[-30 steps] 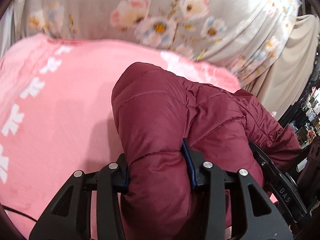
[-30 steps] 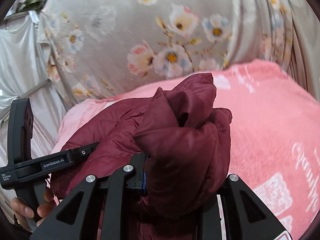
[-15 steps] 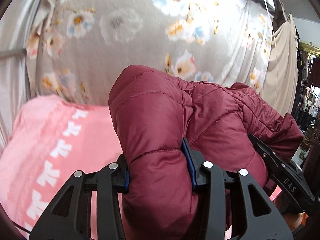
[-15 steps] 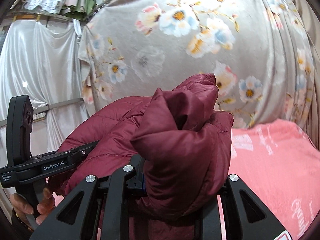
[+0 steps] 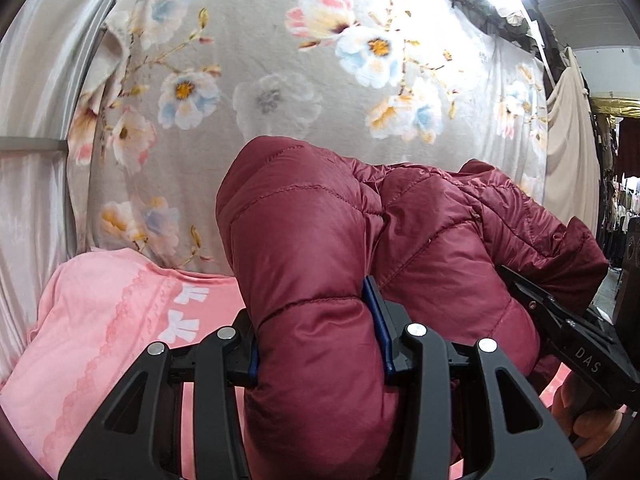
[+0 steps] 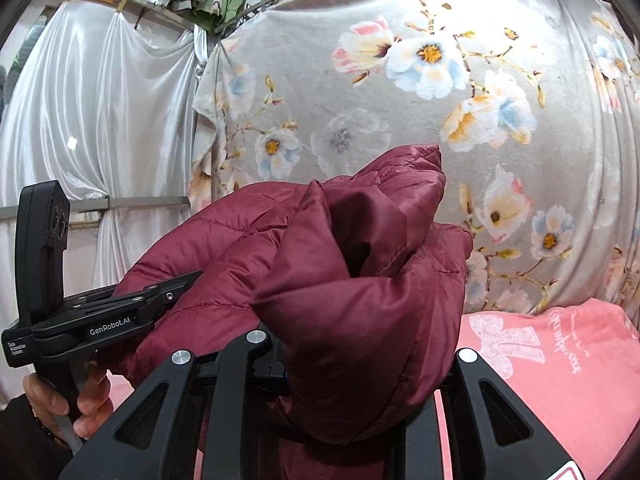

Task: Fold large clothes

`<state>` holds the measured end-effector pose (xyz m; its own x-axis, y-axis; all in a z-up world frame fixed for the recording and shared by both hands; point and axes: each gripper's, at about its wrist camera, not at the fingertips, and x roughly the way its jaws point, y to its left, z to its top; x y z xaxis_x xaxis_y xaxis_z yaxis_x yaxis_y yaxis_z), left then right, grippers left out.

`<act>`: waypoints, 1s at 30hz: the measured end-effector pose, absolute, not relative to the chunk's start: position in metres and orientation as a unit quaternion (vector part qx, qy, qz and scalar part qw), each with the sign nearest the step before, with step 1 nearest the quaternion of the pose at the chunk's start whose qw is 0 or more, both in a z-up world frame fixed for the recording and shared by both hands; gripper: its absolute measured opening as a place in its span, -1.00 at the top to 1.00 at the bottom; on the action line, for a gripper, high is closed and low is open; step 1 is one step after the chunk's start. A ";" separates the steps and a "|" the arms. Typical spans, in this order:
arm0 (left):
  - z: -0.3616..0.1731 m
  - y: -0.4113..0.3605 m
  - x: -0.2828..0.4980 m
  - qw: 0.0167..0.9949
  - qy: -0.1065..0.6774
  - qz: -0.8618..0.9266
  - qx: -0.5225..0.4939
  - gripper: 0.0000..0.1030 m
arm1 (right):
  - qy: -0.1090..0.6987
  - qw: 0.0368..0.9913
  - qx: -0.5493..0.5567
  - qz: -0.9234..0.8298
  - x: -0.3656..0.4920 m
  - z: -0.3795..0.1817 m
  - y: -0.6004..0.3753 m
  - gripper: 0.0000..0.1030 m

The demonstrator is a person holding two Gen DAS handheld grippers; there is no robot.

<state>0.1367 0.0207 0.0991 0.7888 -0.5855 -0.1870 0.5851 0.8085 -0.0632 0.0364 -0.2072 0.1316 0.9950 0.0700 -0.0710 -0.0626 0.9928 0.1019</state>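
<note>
A maroon quilted puffer jacket (image 5: 320,248) hangs bunched between both grippers, lifted above the pink blanket (image 5: 100,320). My left gripper (image 5: 316,340) is shut on a thick padded fold of the jacket. My right gripper (image 6: 360,372) is shut on another bunched fold of the jacket (image 6: 360,280); the fabric hides its fingertips. The right gripper's body shows at the right of the left wrist view (image 5: 560,328), and the left gripper's body at the left of the right wrist view (image 6: 100,320), each held by a hand.
A grey floral blanket (image 5: 280,60) hangs as a backdrop behind the pink blanket-covered surface (image 6: 560,360). White satin drapes (image 6: 92,112) hang at the left. Clothes racks (image 5: 620,200) stand far right.
Both grippers have risen and tilted up with the jacket; the pink blanket has dropped low in both views and the floral backdrop fills them.
</note>
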 end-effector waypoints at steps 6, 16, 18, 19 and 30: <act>0.064 0.021 0.181 0.946 0.110 -0.304 0.007 0.22 | 0.072 0.995 0.067 0.026 0.085 0.095 -0.201 0.56; -0.035 0.007 0.253 0.928 0.213 -0.306 -0.002 0.22 | 0.173 0.980 0.094 0.003 0.146 0.004 -0.206 0.56; -0.066 0.005 0.266 0.921 0.250 -0.298 0.001 0.22 | 0.212 0.972 0.100 0.003 0.158 -0.024 -0.206 0.56; -0.077 0.003 0.269 0.919 0.263 -0.294 0.004 0.22 | 0.227 0.968 0.106 0.003 0.162 -0.035 -0.207 0.56; -0.116 -0.002 0.270 0.910 0.346 -0.222 0.044 -0.18 | 0.334 0.923 0.189 -0.009 0.165 -0.089 -0.227 0.16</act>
